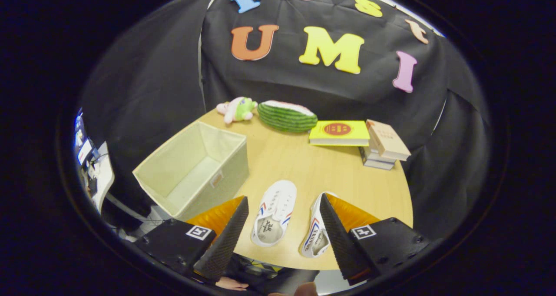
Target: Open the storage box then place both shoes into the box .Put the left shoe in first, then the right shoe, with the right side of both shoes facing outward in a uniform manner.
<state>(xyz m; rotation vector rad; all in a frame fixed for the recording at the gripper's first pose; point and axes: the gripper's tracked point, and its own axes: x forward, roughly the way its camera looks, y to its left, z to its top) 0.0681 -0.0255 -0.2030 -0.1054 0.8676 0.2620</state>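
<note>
At the far left, past the edge of the round, pale wood worktop (304, 165), a bit of cluttered room shows, too small and blurred to make out. On the left part of the worktop stands the open, pale green fabric storage box (193, 170), a rectangular bin with no lid on it and nothing visible inside; a small label sits on its near wall. Behind the box, near the black cloth wall, lies a small pink and green plush toy (236, 109), and just beside it to the right a cushion shaped like a green-striped watermelon slice (286, 115).

The tool (282, 215) hangs above the near edge of the worktop with its two fingers spread wide apart, gripping nothing. Between the fingers lies one white canvas shoe with red and blue stripes (274, 213), sole down, its toe pointing away toward the wall. A second matching white canvas shoe (316, 237) lies just to the right of it, partly covered by the right finger. The two shoes sit close together but apart from the box.

Further back on the right lies a flat yellow book with a red round emblem (339, 133), and touching its right end a small stack of pale books (384, 148), the top one tilted.
</note>
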